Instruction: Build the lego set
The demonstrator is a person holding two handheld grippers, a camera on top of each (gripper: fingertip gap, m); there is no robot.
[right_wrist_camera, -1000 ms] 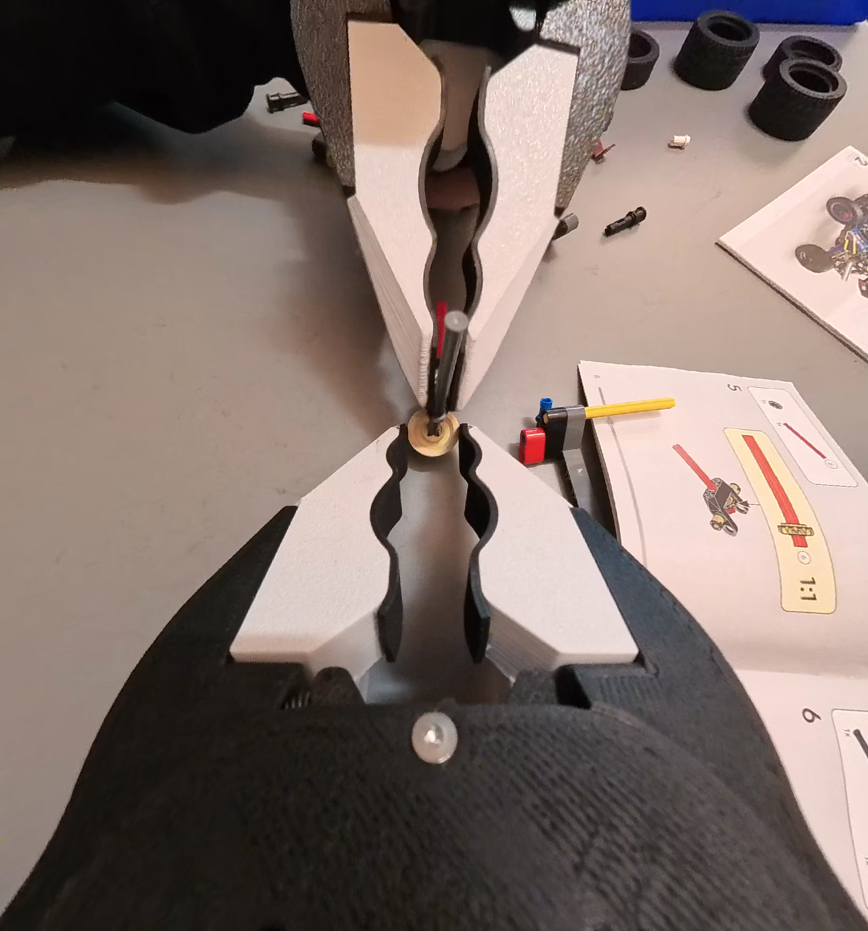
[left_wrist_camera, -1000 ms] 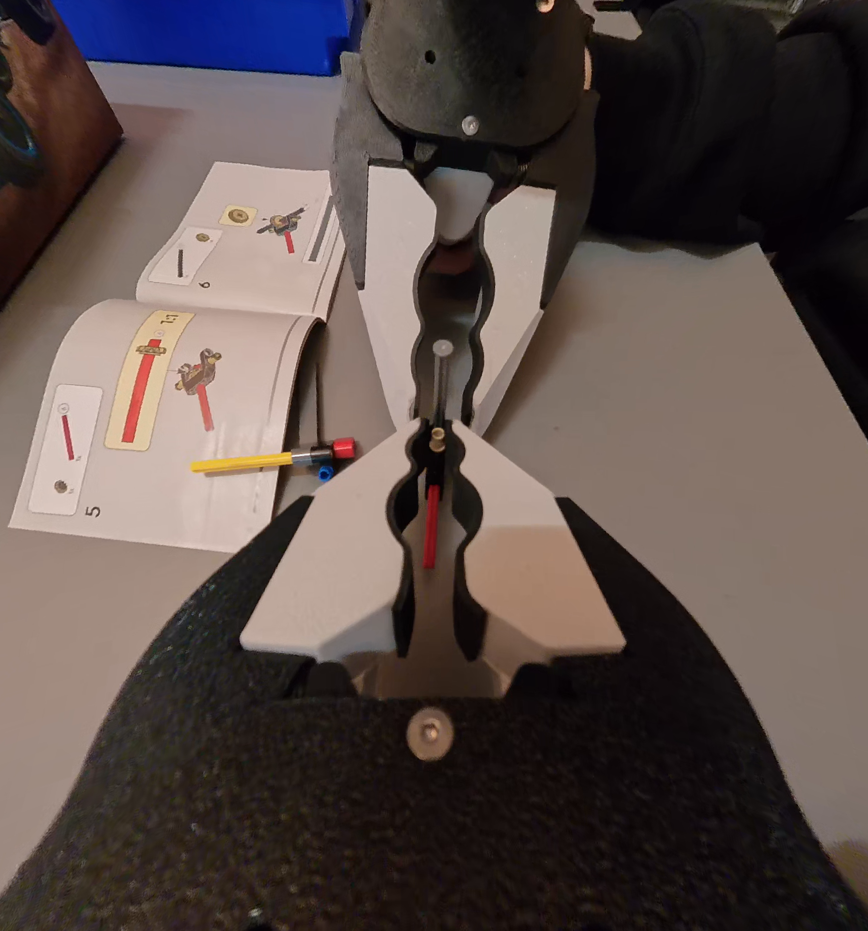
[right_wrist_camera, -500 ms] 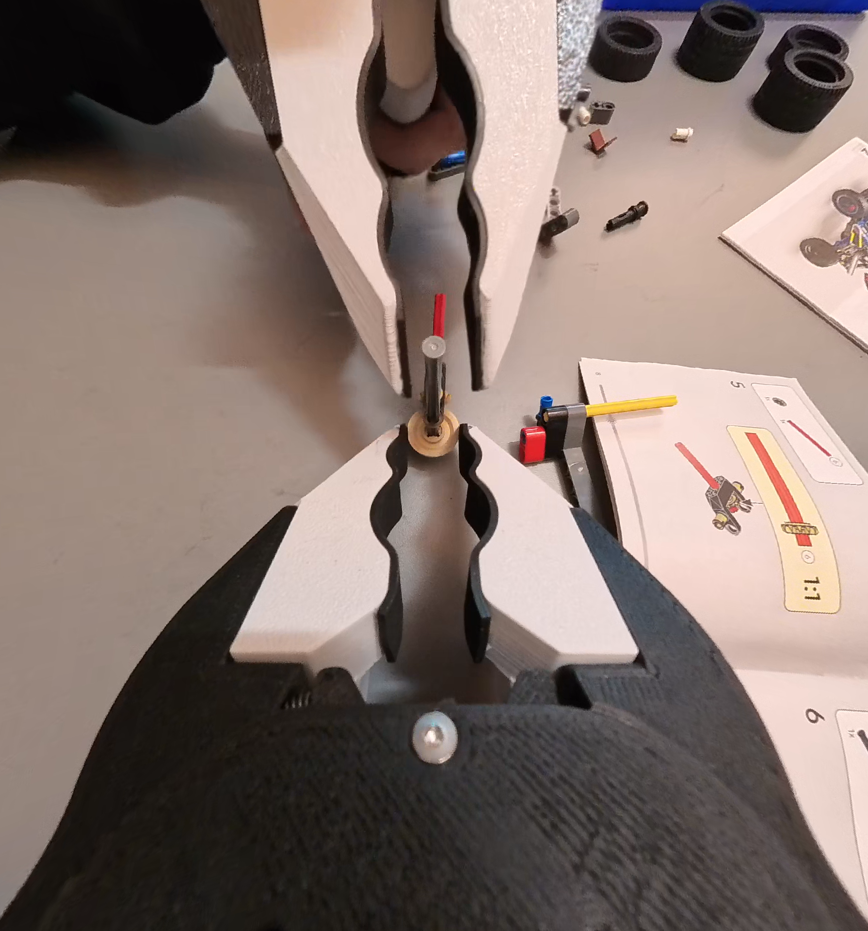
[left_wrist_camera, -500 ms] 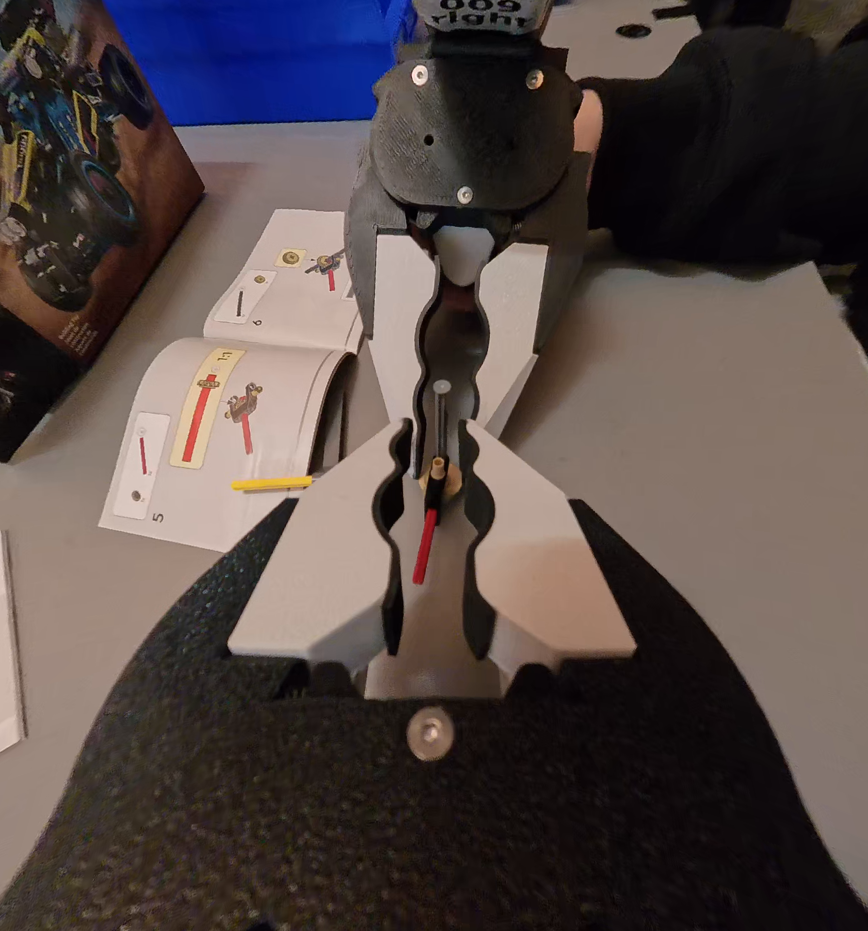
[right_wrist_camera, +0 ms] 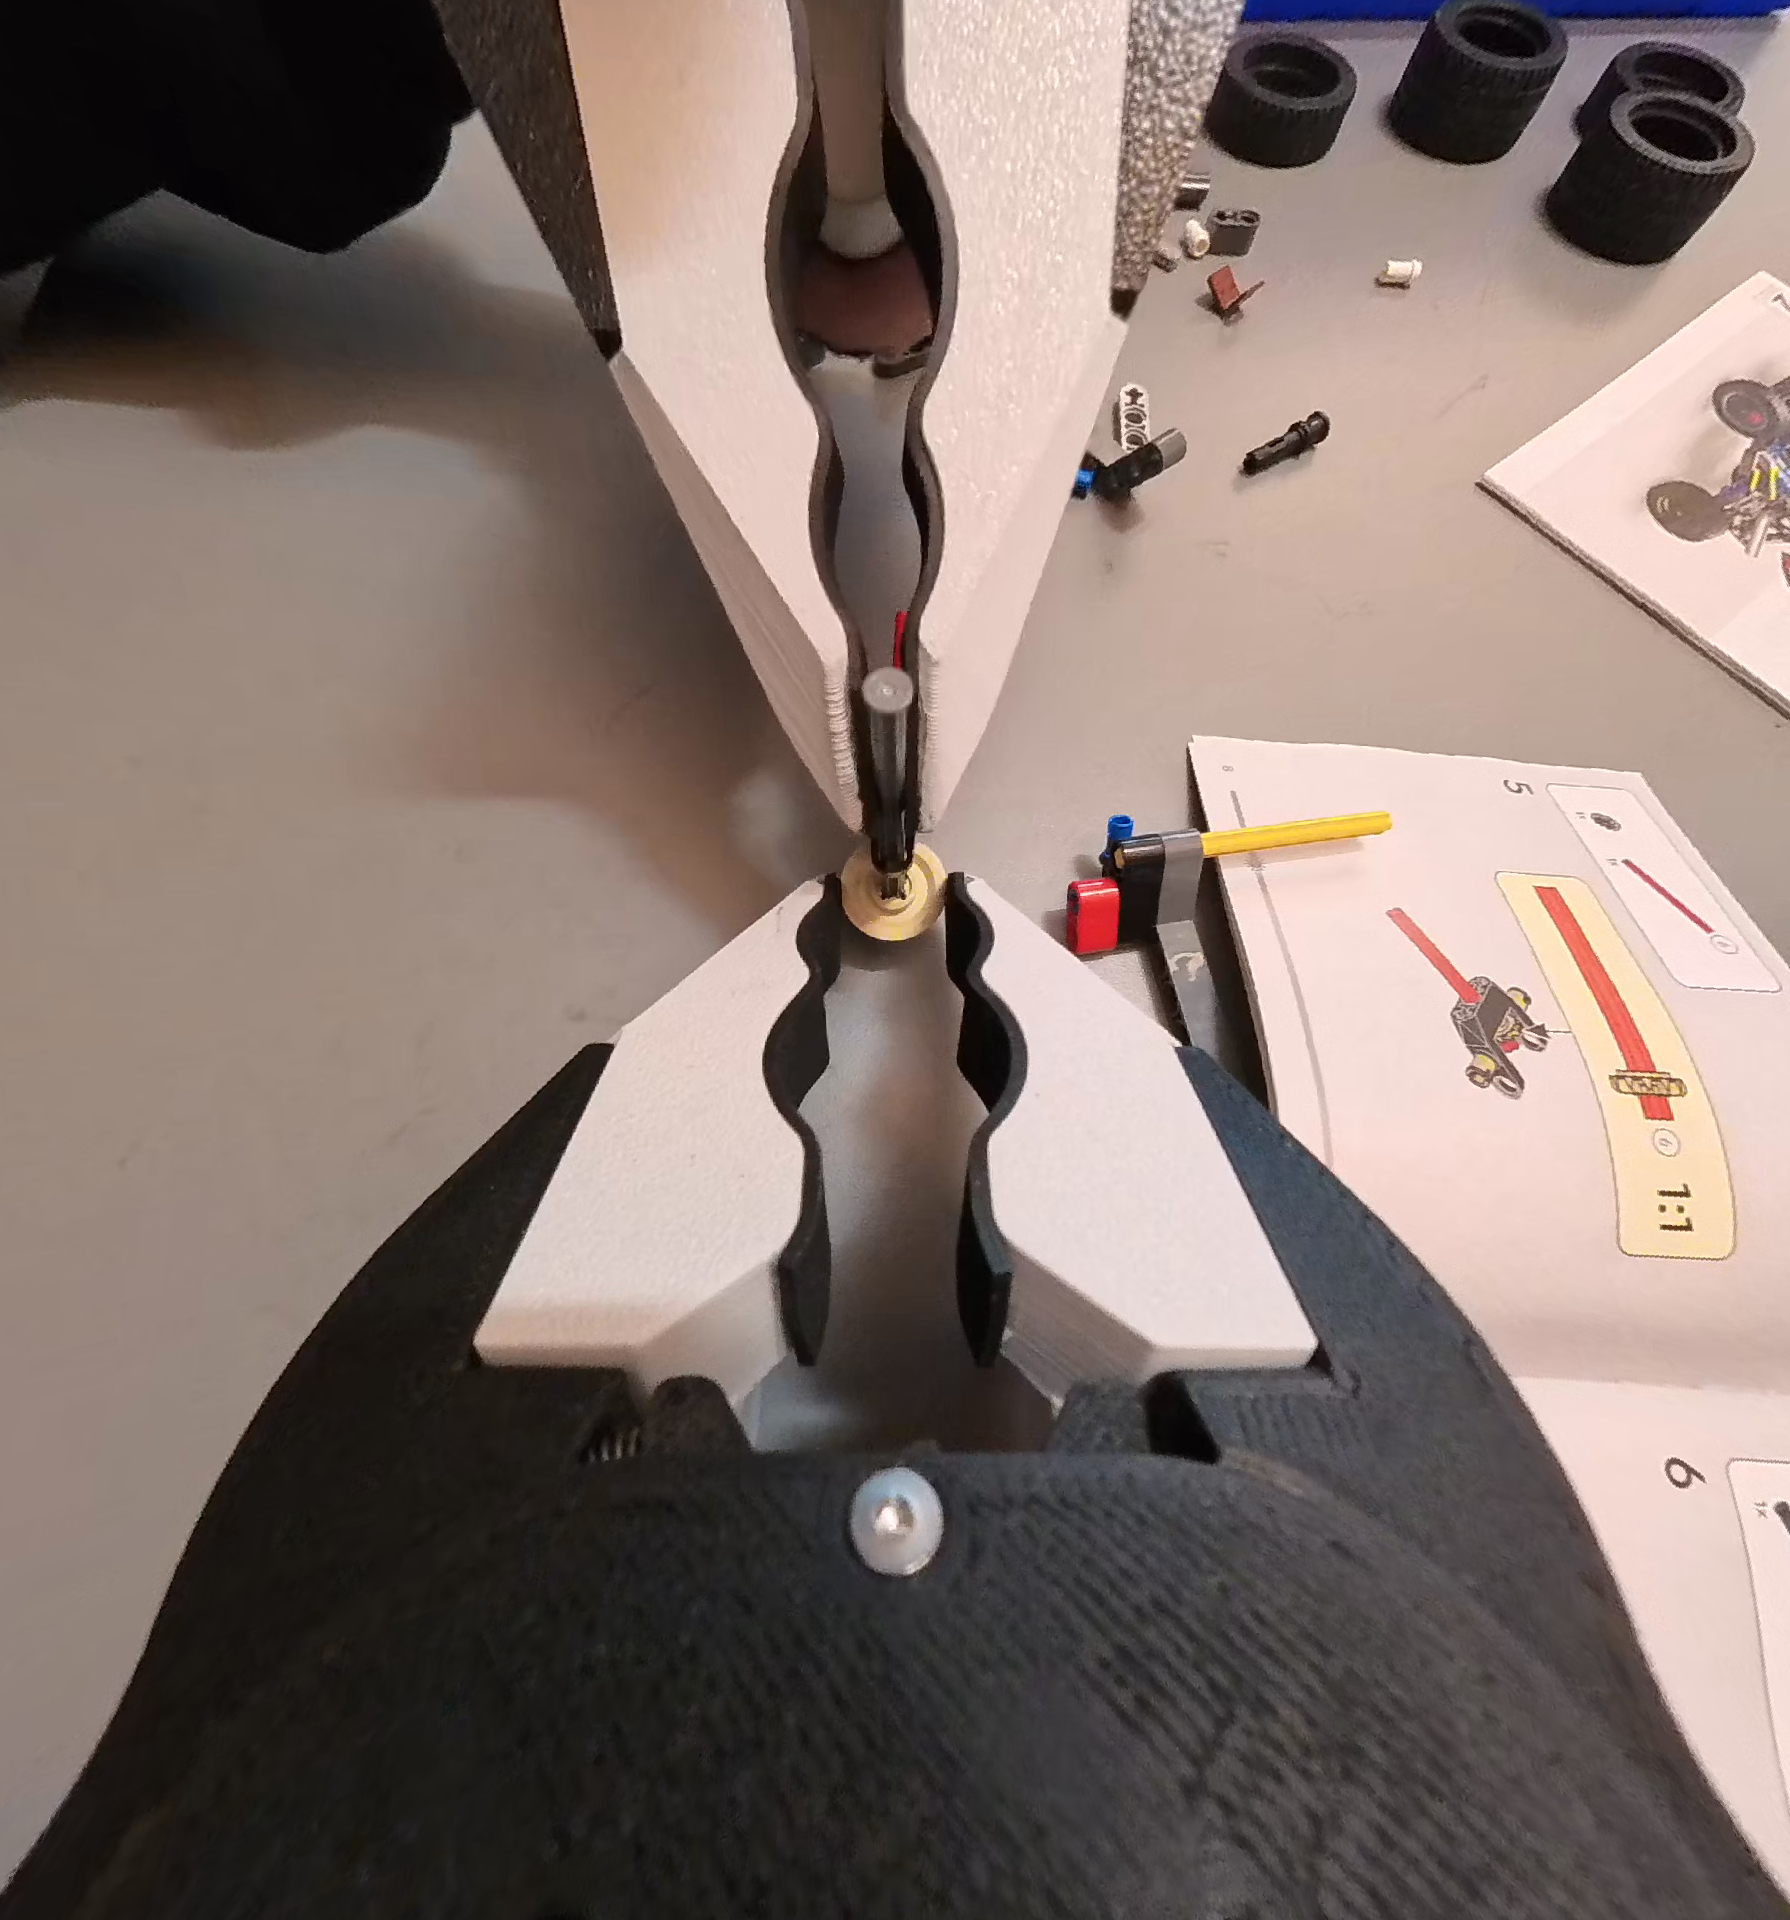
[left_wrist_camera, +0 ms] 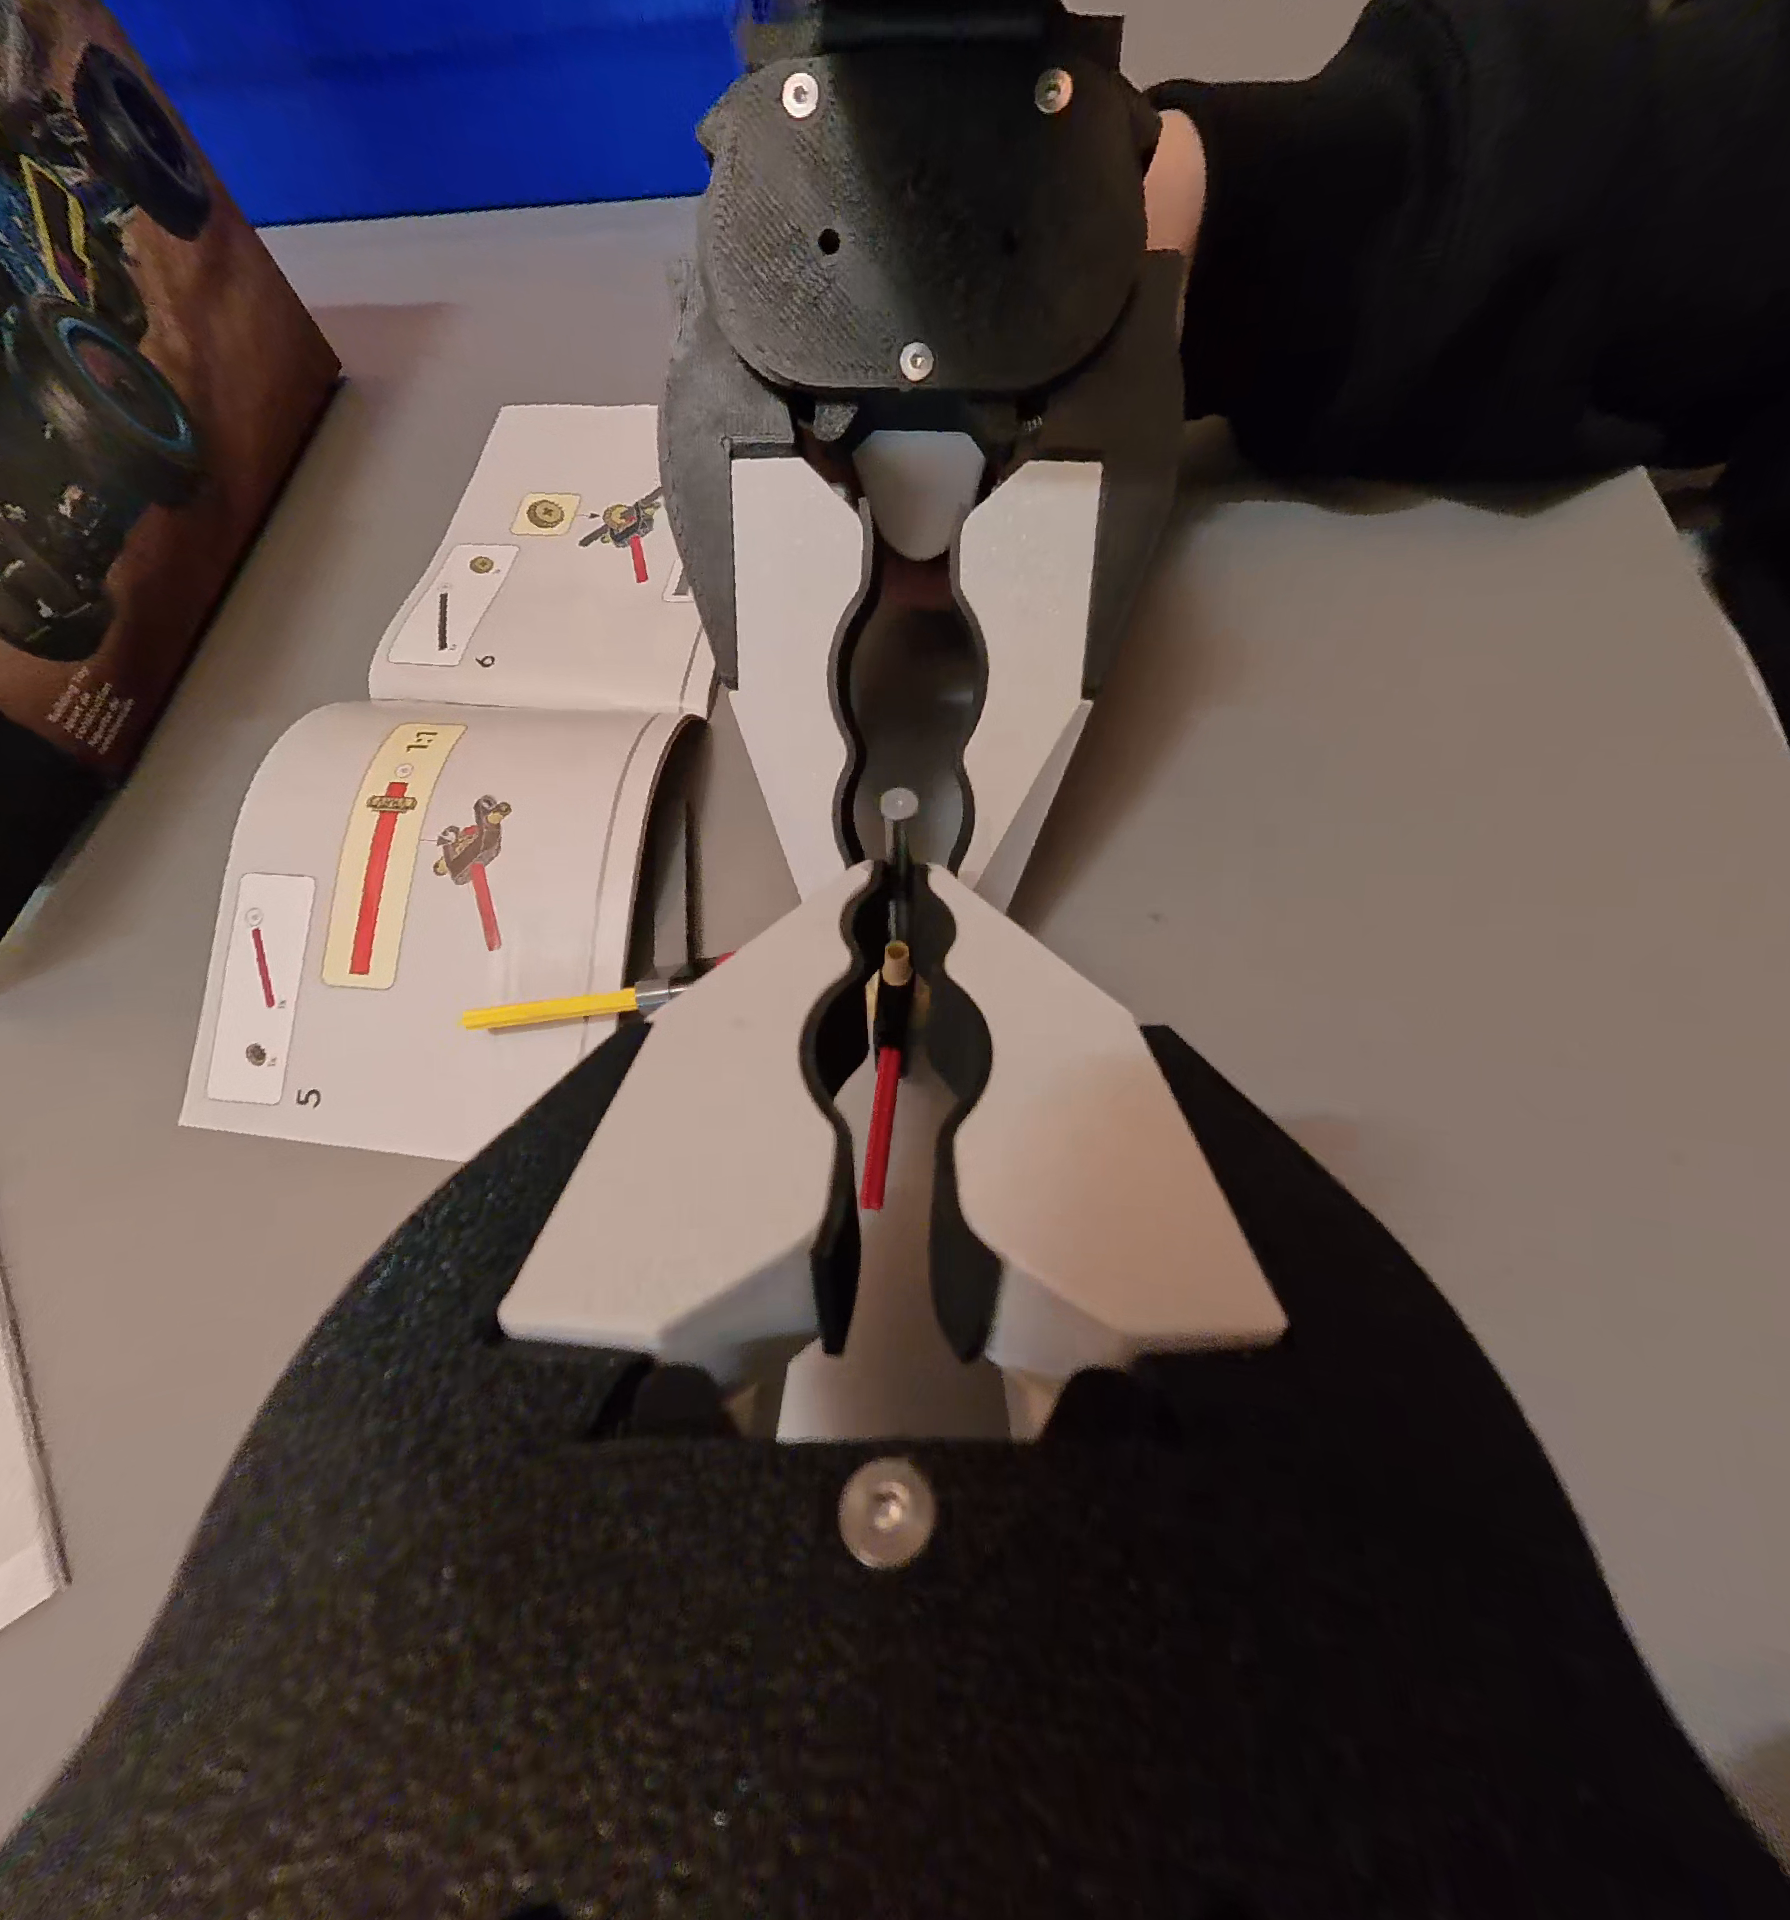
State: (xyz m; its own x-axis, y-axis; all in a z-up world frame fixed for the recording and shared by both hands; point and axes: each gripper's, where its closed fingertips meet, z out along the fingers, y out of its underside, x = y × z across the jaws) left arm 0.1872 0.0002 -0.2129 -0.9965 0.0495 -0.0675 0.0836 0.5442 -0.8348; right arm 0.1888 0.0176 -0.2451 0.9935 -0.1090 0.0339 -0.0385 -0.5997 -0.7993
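Note:
The two grippers meet tip to tip above the grey table. My right gripper [right_wrist_camera: 891,883] is shut on a tan round gear [right_wrist_camera: 893,896]. A black axle with a grey end [right_wrist_camera: 886,717] passes through the gear. My left gripper [left_wrist_camera: 896,878] is closed around the small assembly on that axle: a black connector [left_wrist_camera: 896,1013] with a tan pin [left_wrist_camera: 896,961] and a red axle [left_wrist_camera: 880,1132] that runs back between its fingers. In the right wrist view the left gripper [right_wrist_camera: 886,816] comes in from above, with a sliver of red axle [right_wrist_camera: 901,644] showing. In the left wrist view the right gripper [left_wrist_camera: 901,862] faces me.
An open instruction booklet [right_wrist_camera: 1493,1039] lies beside the grippers, with a yellow axle in grey and red parts [right_wrist_camera: 1286,831] at its edge. Black tyres [right_wrist_camera: 1473,83], loose small parts [right_wrist_camera: 1223,291] and a leaflet [right_wrist_camera: 1722,499] lie beyond. The set's box [left_wrist_camera: 70,364] stands left. A black sleeve [left_wrist_camera: 1493,260] lies behind.
Half a second ago the left gripper's fingers stood apart and higher, off the assembly. They have come back down and closed around it. The right gripper has kept hold of the gear.

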